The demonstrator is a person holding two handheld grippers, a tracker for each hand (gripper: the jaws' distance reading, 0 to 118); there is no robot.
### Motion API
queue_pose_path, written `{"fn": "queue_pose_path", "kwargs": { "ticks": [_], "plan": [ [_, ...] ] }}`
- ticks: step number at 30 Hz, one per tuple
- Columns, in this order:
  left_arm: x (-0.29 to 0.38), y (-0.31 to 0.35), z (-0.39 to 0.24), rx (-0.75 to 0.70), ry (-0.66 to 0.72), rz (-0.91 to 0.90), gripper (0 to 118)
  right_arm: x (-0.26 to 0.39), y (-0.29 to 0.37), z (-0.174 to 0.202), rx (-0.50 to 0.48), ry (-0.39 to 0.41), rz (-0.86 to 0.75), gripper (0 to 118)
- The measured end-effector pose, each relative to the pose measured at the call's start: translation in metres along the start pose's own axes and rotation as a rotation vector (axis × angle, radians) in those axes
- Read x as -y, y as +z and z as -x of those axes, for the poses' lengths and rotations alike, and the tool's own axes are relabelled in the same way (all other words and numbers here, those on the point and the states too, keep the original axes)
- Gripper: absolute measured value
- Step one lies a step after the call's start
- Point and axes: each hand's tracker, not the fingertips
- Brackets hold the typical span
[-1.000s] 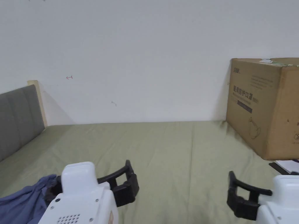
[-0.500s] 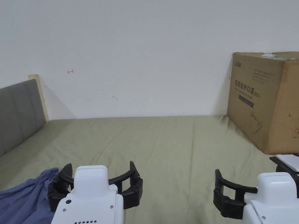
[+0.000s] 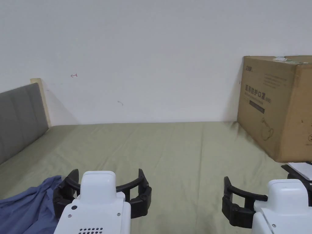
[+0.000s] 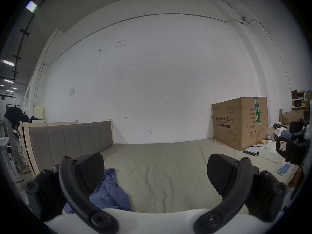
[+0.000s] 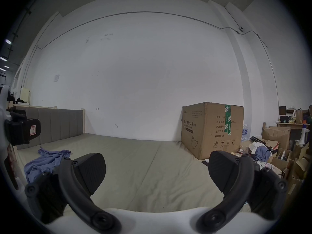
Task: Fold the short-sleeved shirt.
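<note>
Shirt [image 3: 26, 204] crumpled left of left gripper [image 3: 103, 191], on bed [image 3: 182, 152]. Left gripper and right gripper [image 5: 156, 171] both spread wide, empty. Risk: pinching bunched layers, or bedsheet, instead of one edge.

The big brown box [image 5: 211, 129] has black Chinese words on its front, with "N95" after the largest line. In the left gripper view, small print under that line says "Medical protective mask". The box side shows "2400", "50cm" and a 2, plus small signs [image 5: 222, 143] such as an umbrella and arrows. Green tape [image 5: 228, 119] on the box has white writing, too small to read. A small red mark [image 3: 73, 75] is on the wall.
</note>
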Motion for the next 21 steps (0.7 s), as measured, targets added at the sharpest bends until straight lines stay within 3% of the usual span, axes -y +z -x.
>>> {"fn": "queue_pose_path", "kwargs": {
  "ticks": [6, 9, 18, 19, 20, 21],
  "plan": [
    [0.001, 0.003, -0.0013, 0.017, -0.012, -0.017, 118, -0.0004, 0.0026, -0.0004, 0.029, -0.01, -0.016, 118],
    [0.0017, 0.0041, -0.0018, 0.013, -0.011, -0.023, 118, -0.0013, 0.0023, -0.0005, -0.018, 0.0, -0.011, 118],
    [0.0015, 0.0025, 0.0012, 0.01, -0.003, 0.003, 118, -0.0003, 0.0062, 0.0024, -0.003, 0.001, -0.014, 117],
    [0.0014, 0.0024, 0.0011, 0.008, -0.009, 0.004, 117, -0.0004, 0.006, 0.0008, -0.005, -0.003, -0.005, 113],
    [0.0011, 0.0024, 0.001, 0.004, -0.017, 0.011, 110, -0.0006, 0.0065, -0.0009, -0.006, -0.007, 0.004, 98],
    [0.0001, 0.0025, 0.0003, 0.002, -0.023, 0.023, 110, -0.0004, 0.0073, -0.0016, -0.005, -0.01, 0.006, 98]
  ]
}}
